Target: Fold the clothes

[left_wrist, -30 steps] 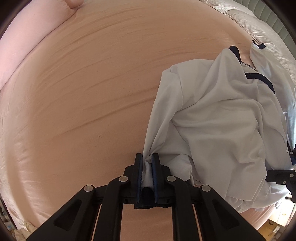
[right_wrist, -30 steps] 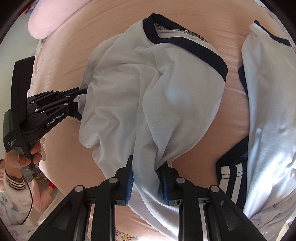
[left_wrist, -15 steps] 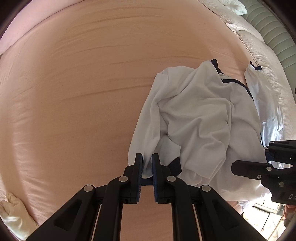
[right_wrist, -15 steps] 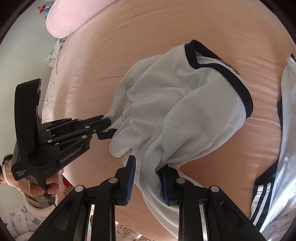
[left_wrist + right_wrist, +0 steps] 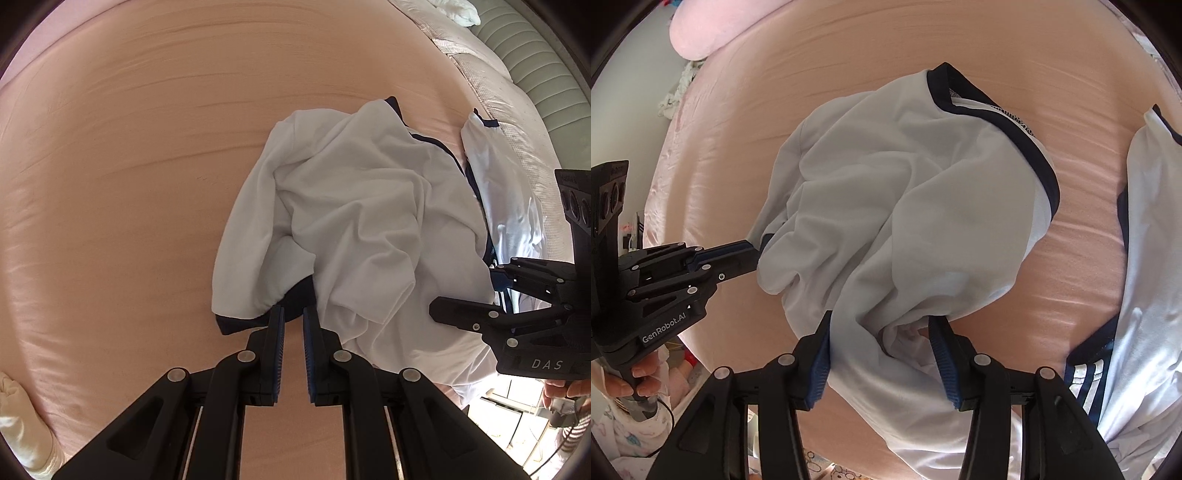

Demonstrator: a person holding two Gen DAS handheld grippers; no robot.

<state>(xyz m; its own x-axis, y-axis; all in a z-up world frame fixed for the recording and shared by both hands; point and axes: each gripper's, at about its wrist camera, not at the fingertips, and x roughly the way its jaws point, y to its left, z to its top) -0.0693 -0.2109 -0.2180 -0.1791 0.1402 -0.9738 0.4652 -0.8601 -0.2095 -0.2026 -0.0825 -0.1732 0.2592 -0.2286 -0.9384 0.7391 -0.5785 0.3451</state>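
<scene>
A crumpled white shirt (image 5: 369, 221) (image 5: 905, 203) with navy trim lies on the peach bed sheet (image 5: 129, 166). My left gripper (image 5: 293, 314) (image 5: 755, 254) points steeply down at the shirt's near-left corner. Its jaws are shut on the navy hem (image 5: 295, 295), with only a thin gap showing. My right gripper (image 5: 881, 325) (image 5: 463, 291) stands over the shirt's other near edge. Its jaws are opening, and a loose fold of white cloth lies between the blue pads (image 5: 940, 354) without being pressed.
A second white garment (image 5: 1145, 258) (image 5: 509, 206) with navy stripes lies to the right. A pink pillow (image 5: 701, 33) sits at the far left corner. A quilted cover (image 5: 498, 92) and green headboard (image 5: 535, 55) lie beyond. The bed's near edge runs under both grippers.
My right gripper's jaws have spread and let go of the fold they pinched. My left gripper has shifted along the bed with the shirt's corner, and the navy hem now shows at its tips.
</scene>
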